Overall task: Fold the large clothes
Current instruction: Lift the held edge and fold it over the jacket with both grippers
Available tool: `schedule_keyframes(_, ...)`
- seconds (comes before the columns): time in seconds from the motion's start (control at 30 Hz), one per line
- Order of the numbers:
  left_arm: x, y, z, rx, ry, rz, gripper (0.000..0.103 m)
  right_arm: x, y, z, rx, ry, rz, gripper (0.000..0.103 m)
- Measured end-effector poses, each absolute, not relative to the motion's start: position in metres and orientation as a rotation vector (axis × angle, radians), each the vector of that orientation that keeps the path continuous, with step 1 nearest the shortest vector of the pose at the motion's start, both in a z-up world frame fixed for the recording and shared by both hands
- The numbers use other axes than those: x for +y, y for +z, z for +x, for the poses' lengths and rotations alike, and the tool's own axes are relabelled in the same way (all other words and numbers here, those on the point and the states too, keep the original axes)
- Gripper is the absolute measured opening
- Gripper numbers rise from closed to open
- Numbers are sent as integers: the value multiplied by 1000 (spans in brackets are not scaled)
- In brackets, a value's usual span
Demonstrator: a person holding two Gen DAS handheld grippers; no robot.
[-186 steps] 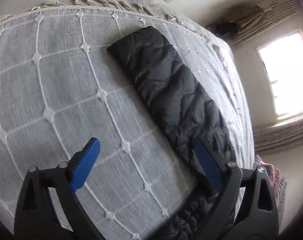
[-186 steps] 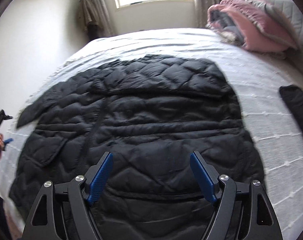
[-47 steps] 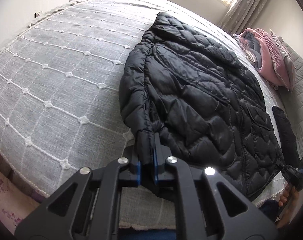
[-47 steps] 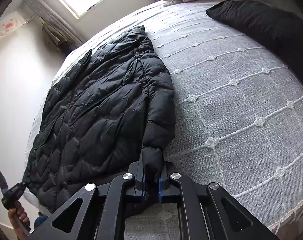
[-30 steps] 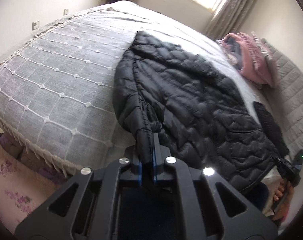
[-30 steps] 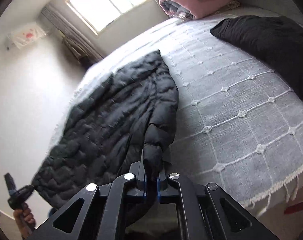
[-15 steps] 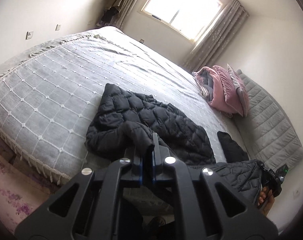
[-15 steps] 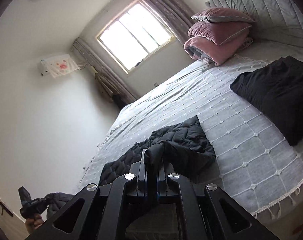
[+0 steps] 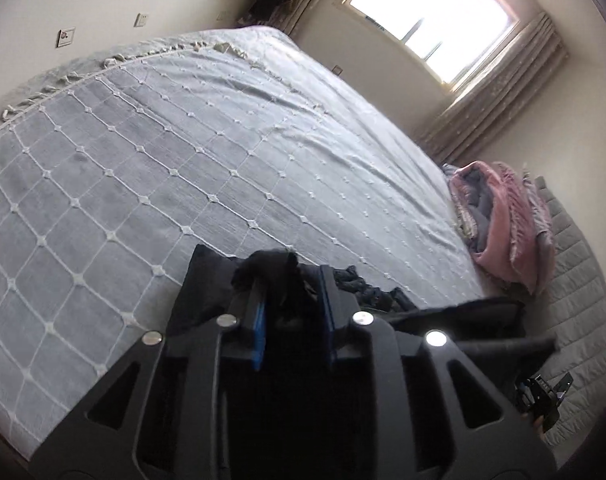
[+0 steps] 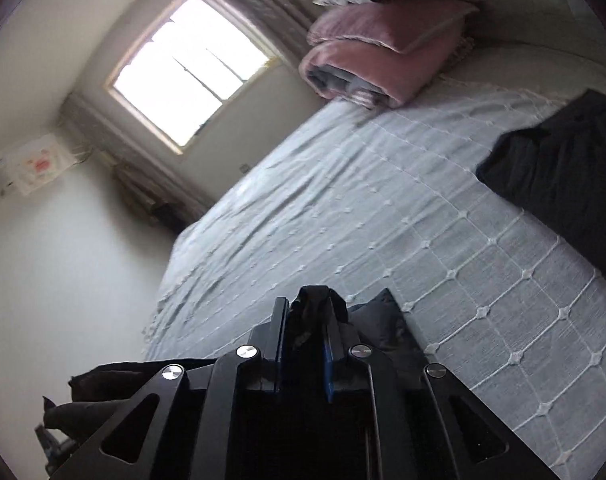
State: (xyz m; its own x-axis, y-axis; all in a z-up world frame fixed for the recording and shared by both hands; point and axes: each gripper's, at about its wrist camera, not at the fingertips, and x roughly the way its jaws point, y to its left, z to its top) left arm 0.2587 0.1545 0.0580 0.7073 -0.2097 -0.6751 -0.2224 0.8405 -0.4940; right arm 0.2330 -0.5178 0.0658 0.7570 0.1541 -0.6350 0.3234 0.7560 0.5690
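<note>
jaws just opening, left hand-held gripper [image 9: 291, 308], right hand-held gripper [image 10: 305, 332] | jacket [image 9: 275, 276] between, loose | risk: slips, bunches at near bed [image 9: 183, 140] edge

Both wrist views close, angled down; share bed [image 9: 223, 152], window [image 10: 183, 76].

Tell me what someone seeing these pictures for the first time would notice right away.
Black jacket fabric bunched between the left gripper's parted blue pads, low in the left wrist view; the right gripper shows the same. Behind lie a grey bedspread, a bright window and pink bedding by the headboard.
</note>
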Motion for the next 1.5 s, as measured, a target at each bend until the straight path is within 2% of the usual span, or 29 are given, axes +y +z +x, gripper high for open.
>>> schedule_keyframes(0.07,157,40,281,819,61,-549,31,-530,35,258,836,-309,631,19)
schedule_keyframes(0.13,162,27,291,845,73,-543,38,-548,12,260,853,-342,639,19)
schedule_keyframes(0.17,166,23,290,841,68,-540,46,-556,4,255,842,-321,650,19)
schedule_keyframes(0.2,168,21,287,829,65,-527,61,-560,-2,254,842,-305,636,20)
schedule_keyframes(0.27,171,17,282,829,81,-480,75,-563,-7,254,892,-283,577,20)
schedule_keyframes(0.4,181,-7,283,896,38,-551,75,-552,5,254,866,-124,522,22)
schedule_keyframes(0.47,175,-11,284,926,-14,-582,75,-531,9,259,876,-44,469,28)
schedule_keyframes(0.53,168,-14,287,944,-24,-562,75,-509,7,262,902,12,402,48)
schedule_keyframes(0.6,160,-19,293,970,-29,-527,75,-495,1,265,915,28,343,62)
schedule_keyframes(0.67,154,-27,299,1004,-21,-508,75,-489,-6,269,919,5,314,62)
schedule_keyframes(0.7,151,-32,303,1022,-9,-492,67,-487,-12,274,918,7,309,56)
schedule_keyframes(0.73,146,-36,307,1032,14,-452,52,-483,-14,277,914,25,297,21)
schedule_keyframes(0.77,143,-37,310,1041,49,-408,17,-478,-14,279,916,29,272,4)
schedule_keyframes(0.8,141,-36,313,1044,75,-384,12,-473,-11,279,895,12,235,5)
schedule_keyframes(1.0,138,9,325,903,112,-404,9,-456,42,279,700,-38,183,5)
schedule_keyframes(1.1,124,14,341,869,164,-343,9,-452,44,289,676,-108,161,5)
schedule_keyframes(1.3,111,-33,367,903,268,-253,9,-446,-5,317,758,-180,55,5)
schedule_keyframes(1.4,122,-65,365,925,278,-303,9,-447,-39,329,826,-176,43,5)
schedule_keyframes(1.5,128,-74,363,925,285,-339,9,-443,-47,335,846,-178,28,5)
